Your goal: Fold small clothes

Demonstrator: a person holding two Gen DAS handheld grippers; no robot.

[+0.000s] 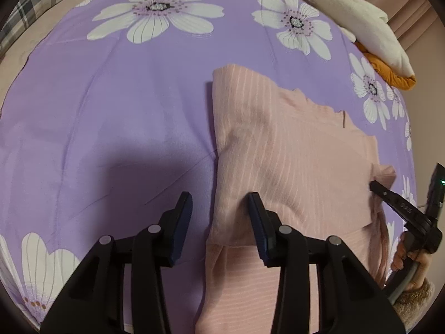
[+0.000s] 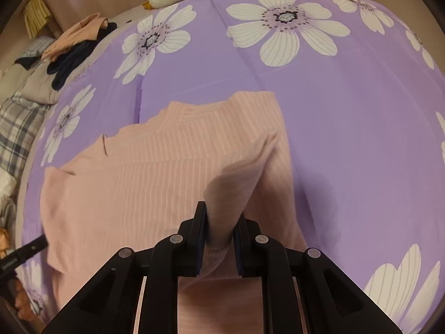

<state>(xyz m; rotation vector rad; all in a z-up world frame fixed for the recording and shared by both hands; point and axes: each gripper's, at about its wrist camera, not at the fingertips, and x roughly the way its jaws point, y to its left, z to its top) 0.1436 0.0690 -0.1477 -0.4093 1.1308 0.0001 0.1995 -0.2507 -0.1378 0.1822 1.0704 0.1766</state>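
Bedsheet [image 1: 125,105], purple with white daisies; cream and orange clothes [image 1: 383,55] heaped at its far edge. Pink striped garment [image 1: 292,153], partly folded, lies flat on the sheet. Left hand-held gripper [image 1: 219,211]: jaws spread, straddling the garment's edge. Right hand-held gripper [image 2: 221,231]: pinching a raised pink fold.

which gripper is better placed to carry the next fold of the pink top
Right. The right gripper is already shut on a bunched fold of the pink top; the left gripper straddles its edge, jaws open, gripping nothing.
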